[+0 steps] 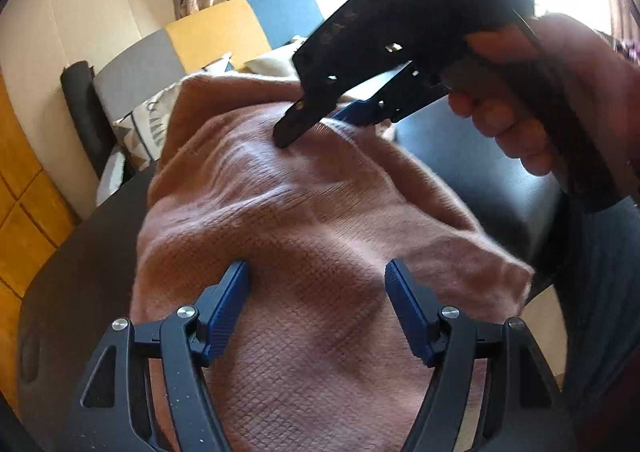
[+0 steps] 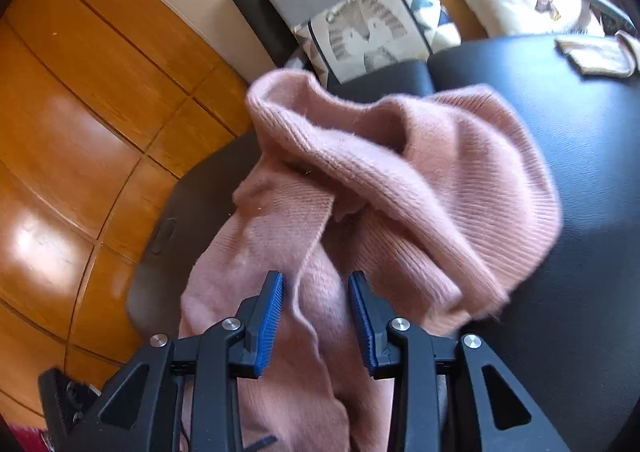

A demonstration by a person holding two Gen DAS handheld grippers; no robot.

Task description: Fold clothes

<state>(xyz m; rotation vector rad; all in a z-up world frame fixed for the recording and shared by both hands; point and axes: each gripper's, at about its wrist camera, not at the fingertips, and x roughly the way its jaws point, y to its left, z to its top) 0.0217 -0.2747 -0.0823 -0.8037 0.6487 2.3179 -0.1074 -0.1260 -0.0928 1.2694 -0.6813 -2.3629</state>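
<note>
Left wrist view: pink sweater [image 1: 304,236] spread across the dark round table [image 1: 72,260], filling most of the tabletop and hanging slightly over the edge nearest the black chair [image 1: 492,188]. Long axis running from the camera away toward the sofa [image 1: 160,64] behind the table. Left gripper [image 1: 316,276] poised low over the near end of the sweater, fingers spread wide with knit beneath and between them but no pinch visible; probably set there to take or flatten the near edge. Right gripper [image 1: 320,124] at the far end of the sweater, carried by a hand [image 1: 532,108], tips down on or just above the fabric; fingers seen edge-on here, so impossible to tell from this side how far apart.

Right wrist view: same sweater [image 2: 400,180] bunched rather than flat, a ribbed tube, apparently a sleeve or collar, rolled across the top of the pile and pointing toward the wooden floor [image 2: 80,124] past the table [image 2: 560,132] edge. Right gripper [image 2: 316,284] with blue fingers [image 2: 272,316] partly spread, a raised ridge of knit standing between them, pads not visibly pressing it. Likely placed to pick up that ridge and pull the heap straight. Patterned cushion [image 2: 372,32] beyond the table, well apart from the sweater.
</note>
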